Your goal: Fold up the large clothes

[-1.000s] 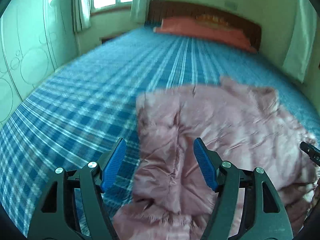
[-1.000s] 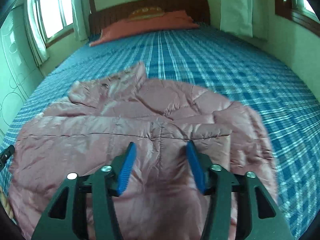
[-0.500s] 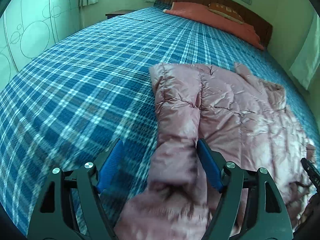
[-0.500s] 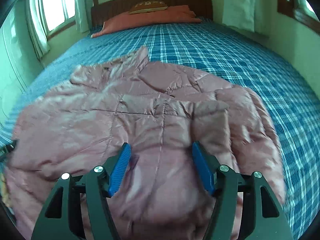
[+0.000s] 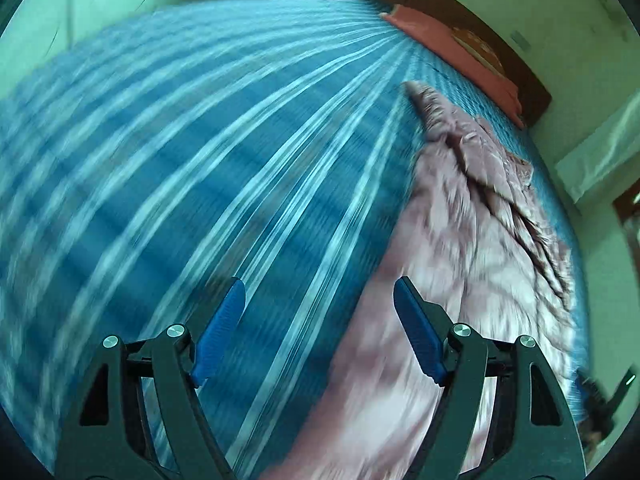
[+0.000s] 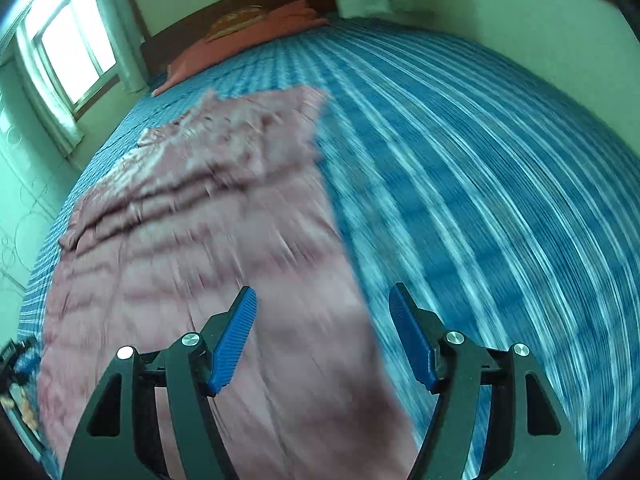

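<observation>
On plaid bed [image 6: 480, 152], pink jacket [image 6: 200, 240] lies lengthwise, collar seemingly toward headboard [image 6: 240, 4].

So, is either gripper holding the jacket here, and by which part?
Nothing is held. Left gripper and right gripper are both open over the jacket.

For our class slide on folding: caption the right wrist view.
Open right claw above the pink jacket's edge on a blue plaid bed, motion-blurred.

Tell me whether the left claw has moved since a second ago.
Yes. The left claw swung left: the jacket now lies right of it, plaid bedspread between its fingers.
</observation>
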A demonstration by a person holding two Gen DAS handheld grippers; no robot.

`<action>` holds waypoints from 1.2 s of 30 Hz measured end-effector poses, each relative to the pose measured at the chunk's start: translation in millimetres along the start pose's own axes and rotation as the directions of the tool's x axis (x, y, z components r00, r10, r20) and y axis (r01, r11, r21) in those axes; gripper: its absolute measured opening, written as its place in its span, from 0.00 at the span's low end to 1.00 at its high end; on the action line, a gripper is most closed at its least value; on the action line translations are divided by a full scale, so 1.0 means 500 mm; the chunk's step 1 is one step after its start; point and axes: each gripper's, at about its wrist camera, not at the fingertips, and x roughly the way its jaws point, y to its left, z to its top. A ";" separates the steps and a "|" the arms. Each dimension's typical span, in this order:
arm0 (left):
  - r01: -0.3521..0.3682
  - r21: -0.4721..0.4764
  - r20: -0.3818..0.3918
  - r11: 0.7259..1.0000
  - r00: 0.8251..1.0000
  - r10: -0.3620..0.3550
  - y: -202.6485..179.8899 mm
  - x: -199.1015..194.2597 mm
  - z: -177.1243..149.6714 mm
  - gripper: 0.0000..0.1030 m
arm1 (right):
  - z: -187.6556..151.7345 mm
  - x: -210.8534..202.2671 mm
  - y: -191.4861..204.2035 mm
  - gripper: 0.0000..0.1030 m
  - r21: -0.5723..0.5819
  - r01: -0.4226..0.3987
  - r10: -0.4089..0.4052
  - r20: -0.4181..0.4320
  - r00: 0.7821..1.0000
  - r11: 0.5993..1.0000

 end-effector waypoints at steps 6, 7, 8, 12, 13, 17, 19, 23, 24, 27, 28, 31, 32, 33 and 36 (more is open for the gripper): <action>0.120 -0.161 0.013 0.980 0.993 -0.120 0.072 -0.092 -0.115 0.74 | -0.123 -0.077 -0.107 0.66 0.158 -0.067 0.068 -0.001 0.998 0.985; 0.141 -0.186 0.011 0.973 0.990 -0.141 0.078 -0.100 -0.134 0.74 | -0.140 -0.085 -0.121 0.66 0.193 -0.092 0.094 0.000 0.996 0.977; 0.157 -0.205 0.008 0.966 0.987 -0.158 0.081 -0.106 -0.151 0.74 | -0.151 -0.088 -0.129 0.66 0.216 -0.112 0.115 -0.001 0.993 0.970; 0.223 -0.266 0.015 0.938 0.974 -0.227 0.086 -0.139 -0.225 0.74 | -0.195 -0.103 -0.158 0.66 0.310 -0.216 0.222 0.016 0.975 0.926; 0.235 -0.279 0.012 0.931 0.970 -0.241 0.086 -0.141 -0.236 0.74 | -0.204 -0.104 -0.159 0.66 0.324 -0.239 0.246 0.019 0.969 0.915; 0.299 -0.323 0.025 0.898 0.951 -0.307 0.089 -0.149 -0.278 0.74 | -0.234 -0.105 -0.147 0.66 0.344 -0.298 0.307 0.031 0.951 0.890; 0.316 -0.330 0.036 0.889 0.946 -0.322 0.086 -0.153 -0.286 0.74 | -0.244 -0.113 -0.140 0.68 0.338 -0.317 0.321 0.044 0.946 0.886; 0.370 -0.374 0.044 0.850 0.923 -0.382 0.085 -0.158 -0.302 0.74 | -0.255 -0.103 -0.116 0.68 0.362 -0.412 0.425 0.047 0.904 0.836; 0.371 -0.374 0.043 0.850 0.923 -0.383 0.082 -0.155 -0.301 0.74 | -0.258 -0.096 -0.108 0.68 0.369 -0.429 0.445 0.046 0.894 0.824; 0.362 -0.367 0.046 0.857 0.927 -0.372 0.070 -0.143 -0.302 0.74 | -0.255 -0.087 -0.088 0.68 0.352 -0.420 0.426 0.065 0.902 0.836; 0.362 -0.364 0.051 0.858 0.928 -0.370 0.067 -0.139 -0.301 0.74 | -0.253 -0.086 -0.084 0.68 0.349 -0.421 0.423 0.074 0.903 0.837; 0.371 -0.362 0.065 0.855 0.925 -0.374 0.058 -0.131 -0.294 0.74 | -0.244 -0.081 -0.082 0.68 0.354 -0.446 0.445 0.088 0.891 0.822; 0.376 -0.365 0.071 0.852 0.924 -0.377 0.055 -0.128 -0.292 0.74 | -0.240 -0.075 -0.076 0.68 0.356 -0.451 0.452 0.086 0.888 0.818; 0.376 -0.368 0.073 0.850 0.923 -0.377 0.053 -0.123 -0.288 0.74 | -0.237 -0.071 -0.074 0.68 0.356 -0.452 0.454 0.084 0.887 0.818; 0.377 -0.384 0.078 0.843 0.923 -0.377 0.048 -0.115 -0.277 0.74 | -0.228 -0.060 -0.062 0.68 0.352 -0.448 0.449 0.084 0.889 0.822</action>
